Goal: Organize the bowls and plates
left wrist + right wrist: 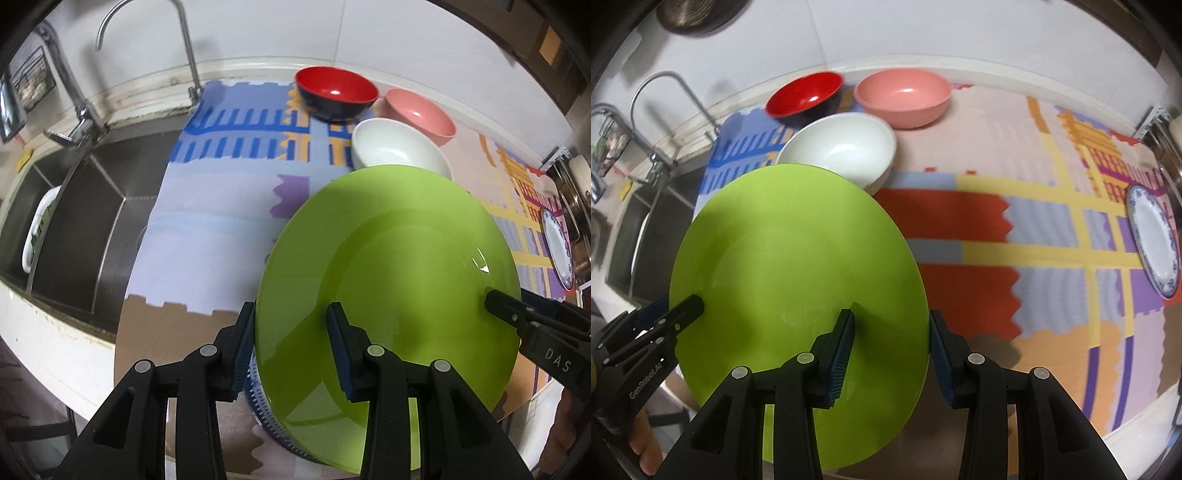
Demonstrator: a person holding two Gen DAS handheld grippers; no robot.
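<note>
The green plate (pixel 388 258) hid most of a blue-patterned dish (pixel 258 402) beneath it and part of the white bowl (pixel 395 147).

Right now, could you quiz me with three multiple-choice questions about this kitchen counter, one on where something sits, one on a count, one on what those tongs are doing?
1. Where is the blue-rimmed plate?
A far right of the mat
B in the sink
C under the red bowl

2. How many bowls are on the mat?
A one
B three
C five

3. The green plate is
A lying alone
B straddled at its rim by both tongs
C in the white bowl

Answers: 1 A, at the mat's right edge. 2 B, red, pink, white. 3 B, left tongs and right tongs each straddle its edge.
</note>
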